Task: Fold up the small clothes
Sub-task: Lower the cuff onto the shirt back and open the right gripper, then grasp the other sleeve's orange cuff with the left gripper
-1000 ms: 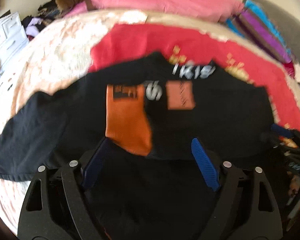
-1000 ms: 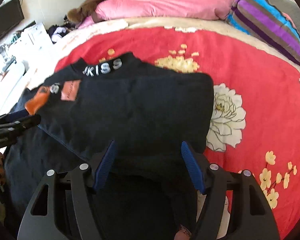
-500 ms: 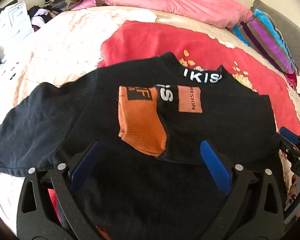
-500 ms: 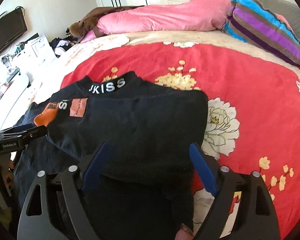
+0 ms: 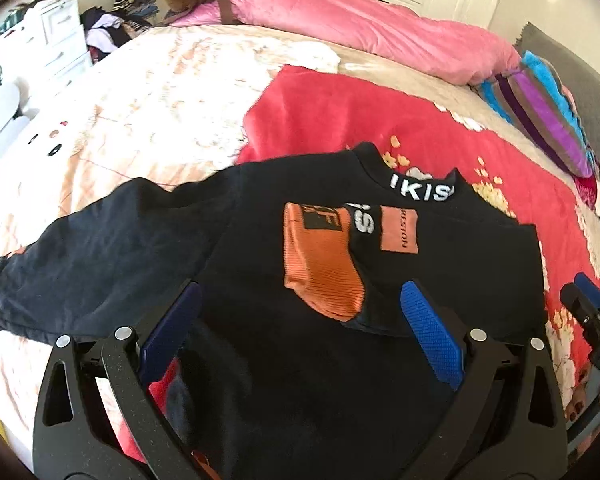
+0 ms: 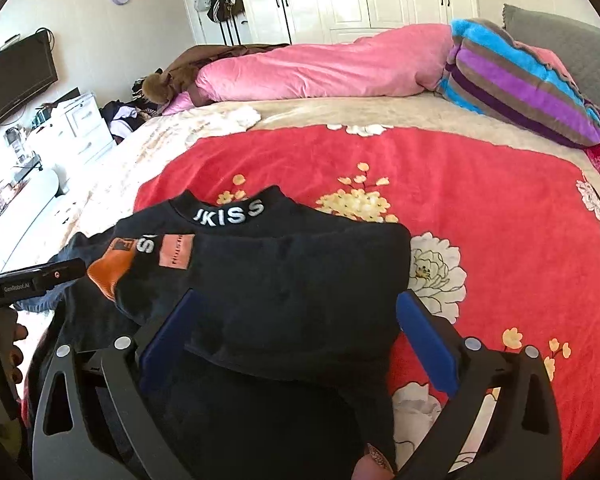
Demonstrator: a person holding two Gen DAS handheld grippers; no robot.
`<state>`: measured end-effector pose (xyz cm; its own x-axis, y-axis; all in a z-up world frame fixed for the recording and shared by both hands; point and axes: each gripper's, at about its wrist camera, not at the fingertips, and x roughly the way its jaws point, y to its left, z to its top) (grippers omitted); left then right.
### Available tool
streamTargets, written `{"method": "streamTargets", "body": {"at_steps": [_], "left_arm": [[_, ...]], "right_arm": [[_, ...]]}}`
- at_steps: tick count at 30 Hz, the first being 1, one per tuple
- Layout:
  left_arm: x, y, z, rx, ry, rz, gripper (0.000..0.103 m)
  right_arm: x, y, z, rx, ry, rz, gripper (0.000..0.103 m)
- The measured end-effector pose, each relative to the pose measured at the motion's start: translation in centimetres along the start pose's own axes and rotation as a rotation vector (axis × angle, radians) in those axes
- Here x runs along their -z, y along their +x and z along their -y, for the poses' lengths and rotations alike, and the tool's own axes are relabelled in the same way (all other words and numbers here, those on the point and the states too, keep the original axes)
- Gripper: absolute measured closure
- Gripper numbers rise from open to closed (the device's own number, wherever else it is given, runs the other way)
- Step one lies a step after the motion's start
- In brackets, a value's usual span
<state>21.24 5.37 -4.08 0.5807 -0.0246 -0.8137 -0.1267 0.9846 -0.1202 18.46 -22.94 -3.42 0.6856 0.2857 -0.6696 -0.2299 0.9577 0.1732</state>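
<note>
Nearest in the left wrist view, the left gripper (image 5: 298, 332) has its 2 blue fingers (image 5: 432, 340) spread wide with nothing between them. It hangs over the bottom part of the black top (image 5: 284, 360), and it looks let go, not pinching. In the right wrist view the right gripper (image 6: 296, 344) is the same, with its 2 fingers wide apart above the dark cloth and holding nothing.

The black top lies on the red flower blanket (image 6: 480, 200) on the bed. Its right sleeve is already folded in across the chest, so the orange cuff (image 5: 320, 264) sits in the middle, at about 12 o'clock from the left gripper. The left sleeve (image 5: 80, 256) is not folded yet. It sticks out flat toward 10 o'clock from the left gripper, onto the pale bed cover (image 5: 148, 92).

So the fold looks about half done, with 1 sleeve in and 1 sleeve out. I think the next move is for the left gripper to reach to 10 o'clock, pinch the end of that sleeve, and bring it over the chest.

Farther off, at 12 o'clock, lie a pink quilt (image 6: 320, 72) and a striped pillow (image 6: 520, 88).
</note>
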Motion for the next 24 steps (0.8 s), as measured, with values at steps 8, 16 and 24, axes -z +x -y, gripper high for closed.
{"method": "streamTargets", "body": {"at_steps": [8, 16, 24], "left_arm": [[0.3, -2.0, -4.4, -0.037, -0.095, 0.012, 0.009], [0.4, -4.6, -8.7, -0.073, -0.200, 0.066, 0.009], [1.0, -5.9, -14.2, -0.145, -0.318, 0.079, 0.009]], "right_arm": [[-0.4, -0.8, -3.1, -0.038, -0.023, 0.014, 0.004], [-0.8, -1.2, -7.1, -0.090, -0.072, 0.006, 0.004], [-0.4, -1.2, -12.4, -0.173, -0.151, -0.016, 0.004]]}}
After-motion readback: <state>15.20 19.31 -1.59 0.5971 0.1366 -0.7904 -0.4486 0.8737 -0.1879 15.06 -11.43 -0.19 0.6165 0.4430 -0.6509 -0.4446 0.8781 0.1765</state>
